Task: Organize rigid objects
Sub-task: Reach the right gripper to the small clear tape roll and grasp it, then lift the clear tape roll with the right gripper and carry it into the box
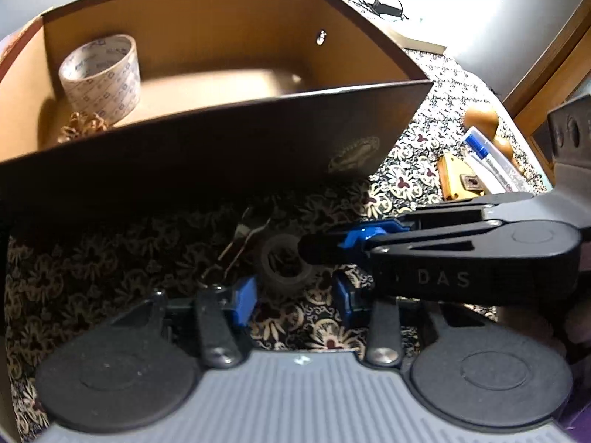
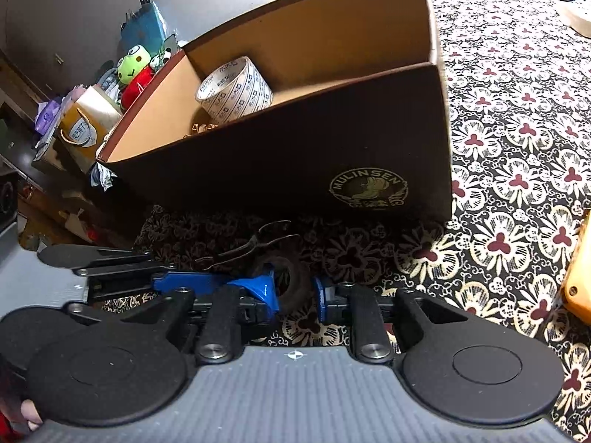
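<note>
Just before the dark brown cardboard box (image 2: 295, 155), both grippers, left (image 1: 293, 295) and right (image 2: 295, 295), gape wide around the small dark tape roll (image 1: 286, 264), apparently contesting one pickup

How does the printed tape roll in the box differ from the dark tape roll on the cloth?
The white printed tape roll looks larger and leans tilted inside the brown cardboard box. The dark grey tape roll looks smaller and lies outside the box, on the patterned cloth in its shadow. Both are hollow rings of tape.
</note>
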Demonstrator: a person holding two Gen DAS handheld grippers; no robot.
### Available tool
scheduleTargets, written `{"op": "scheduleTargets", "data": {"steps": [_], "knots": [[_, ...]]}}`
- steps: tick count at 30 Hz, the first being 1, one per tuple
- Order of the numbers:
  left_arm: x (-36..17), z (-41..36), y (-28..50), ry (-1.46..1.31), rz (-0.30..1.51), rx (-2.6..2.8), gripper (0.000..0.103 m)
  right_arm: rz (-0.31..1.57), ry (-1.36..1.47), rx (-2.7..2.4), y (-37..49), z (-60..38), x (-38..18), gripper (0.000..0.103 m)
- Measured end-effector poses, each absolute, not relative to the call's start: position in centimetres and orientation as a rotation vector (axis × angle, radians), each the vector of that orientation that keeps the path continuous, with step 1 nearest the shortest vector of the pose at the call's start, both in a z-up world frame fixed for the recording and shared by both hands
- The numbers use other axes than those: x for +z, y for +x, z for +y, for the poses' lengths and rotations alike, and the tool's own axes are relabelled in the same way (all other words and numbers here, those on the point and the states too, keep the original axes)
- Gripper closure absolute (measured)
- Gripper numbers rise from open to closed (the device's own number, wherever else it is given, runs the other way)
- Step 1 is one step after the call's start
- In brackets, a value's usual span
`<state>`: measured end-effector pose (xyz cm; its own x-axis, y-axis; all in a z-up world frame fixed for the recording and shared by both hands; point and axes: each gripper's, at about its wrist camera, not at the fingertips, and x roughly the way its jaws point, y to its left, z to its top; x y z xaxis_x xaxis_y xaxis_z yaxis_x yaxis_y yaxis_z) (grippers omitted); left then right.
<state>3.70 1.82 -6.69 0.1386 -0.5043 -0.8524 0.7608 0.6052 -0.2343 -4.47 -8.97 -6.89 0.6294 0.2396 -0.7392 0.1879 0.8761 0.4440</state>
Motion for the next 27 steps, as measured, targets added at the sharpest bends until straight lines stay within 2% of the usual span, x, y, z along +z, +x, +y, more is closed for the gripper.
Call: {"op": "scheduleTargets", "data": {"steps": [5,8,16,22,27], "knots": [[-7.6,1.4,4.0,0.304,1.094,-0.948,0.065,0.941,0.485,0.018,-3.5,-8.5,-7.1,0.103],[-8.3,1.1,3.9,0.315,1.096,-0.944,0.070,0.968,0.462,-0.007,-3.1,-8.1,-7.4,0.103],[-8.0,0.8,3.0,0.334,1.070,-0.966,0.071,0.957,0.447,-0.042,-4.1,-8.5,-7.0,0.103],[-6.2,-1.1,1.4,0.345,1.029,-1.068,0.072,0.916,0.456,-0.117,-7.3,-10.6,-4.9,0.103],[-2.7,-3.2,-0.2,0.341,0.924,-1.175,0.072,0.807,0.446,-0.197,-10.5,-12.4,-1.0,0.103]]}}
